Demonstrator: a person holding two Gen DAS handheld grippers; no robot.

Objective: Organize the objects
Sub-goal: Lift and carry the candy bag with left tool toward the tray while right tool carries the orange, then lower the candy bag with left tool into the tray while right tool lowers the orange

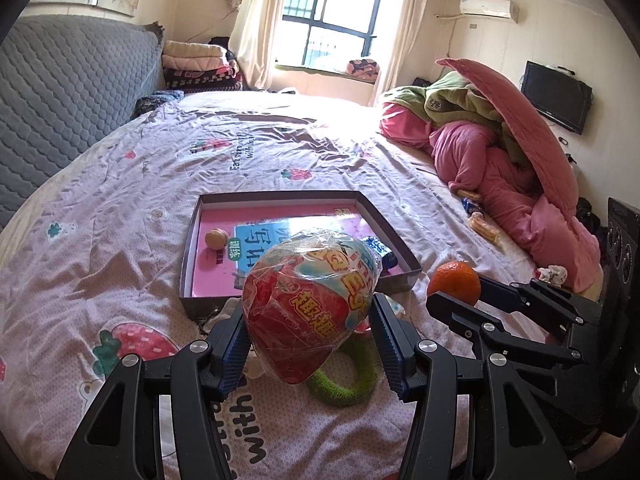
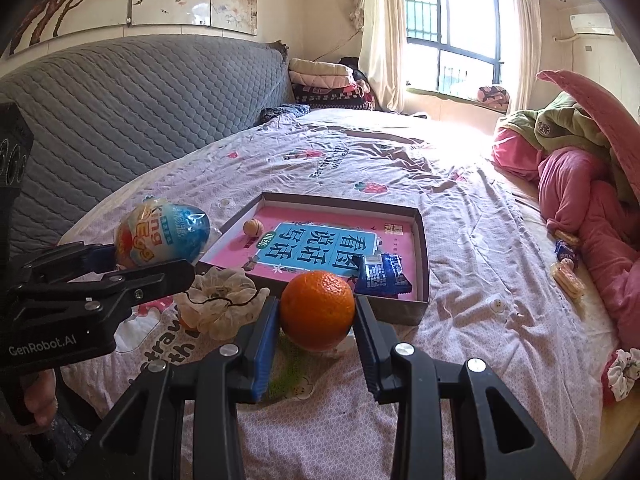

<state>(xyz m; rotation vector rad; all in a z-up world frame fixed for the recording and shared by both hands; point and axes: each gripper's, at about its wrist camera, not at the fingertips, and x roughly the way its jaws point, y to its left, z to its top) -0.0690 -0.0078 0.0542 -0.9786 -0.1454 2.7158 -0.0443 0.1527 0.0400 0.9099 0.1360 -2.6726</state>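
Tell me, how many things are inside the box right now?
3: a book lying flat on the bottom of the box, a small round toy at its far left, and a blue snack packet at its near right. More may hide.

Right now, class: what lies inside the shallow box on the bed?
Inside the box: a pink workbook, a small round ball and a blue snack packet. Anything beneath the workbook is hidden.
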